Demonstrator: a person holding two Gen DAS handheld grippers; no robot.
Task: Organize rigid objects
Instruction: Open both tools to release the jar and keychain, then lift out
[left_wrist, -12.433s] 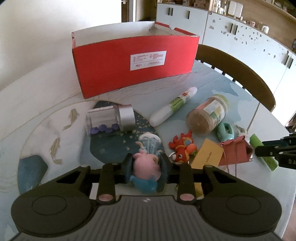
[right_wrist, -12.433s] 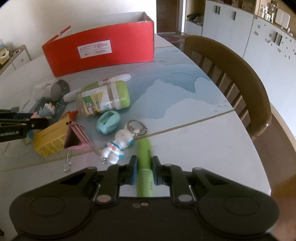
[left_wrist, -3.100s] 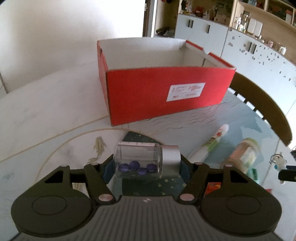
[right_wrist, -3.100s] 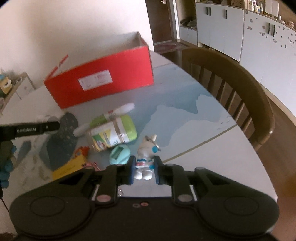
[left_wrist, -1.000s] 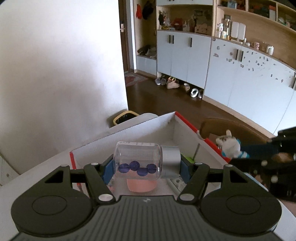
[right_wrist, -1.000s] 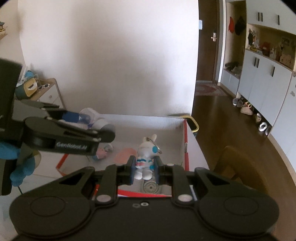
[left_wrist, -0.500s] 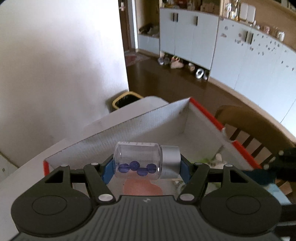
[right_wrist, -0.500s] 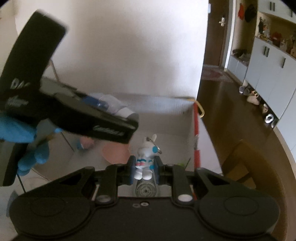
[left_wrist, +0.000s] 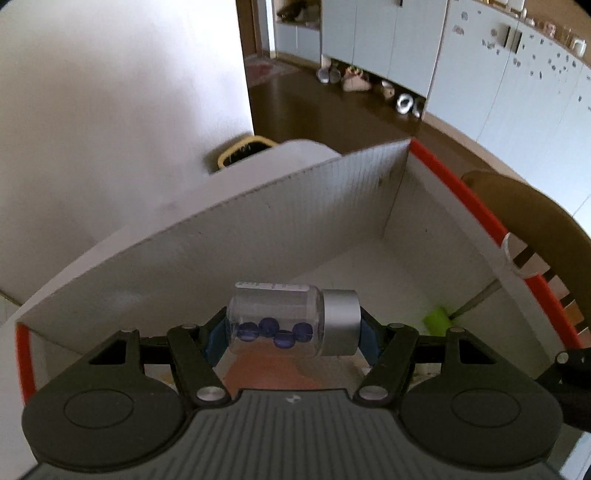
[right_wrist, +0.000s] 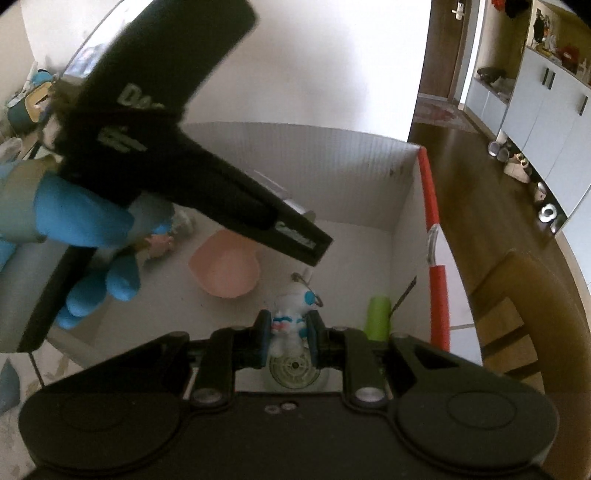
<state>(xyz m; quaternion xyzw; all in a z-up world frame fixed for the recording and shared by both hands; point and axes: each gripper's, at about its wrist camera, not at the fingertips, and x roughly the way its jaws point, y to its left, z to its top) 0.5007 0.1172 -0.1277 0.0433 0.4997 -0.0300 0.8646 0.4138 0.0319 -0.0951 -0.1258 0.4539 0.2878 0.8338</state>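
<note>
Both grippers hang over red box (left_wrist: 480, 206): L gripper (left_wrist: 291, 332) clamps jar (left_wrist: 280, 319) crosswise, R gripper (right_wrist: 286, 334) pinches bunny keychain (right_wrist: 291, 325) upright, nearer box's right wall; drop lies straight below

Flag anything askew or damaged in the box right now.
Nothing stands out. Left gripper holds the jar sideways, right gripper holds the astronaut figure, both over the red box. No spills or damage visible.

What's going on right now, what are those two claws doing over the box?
Left gripper clamps bead jar. Right gripper clamps astronaut toy. Both above red box. Pink bowl lies below.
</note>
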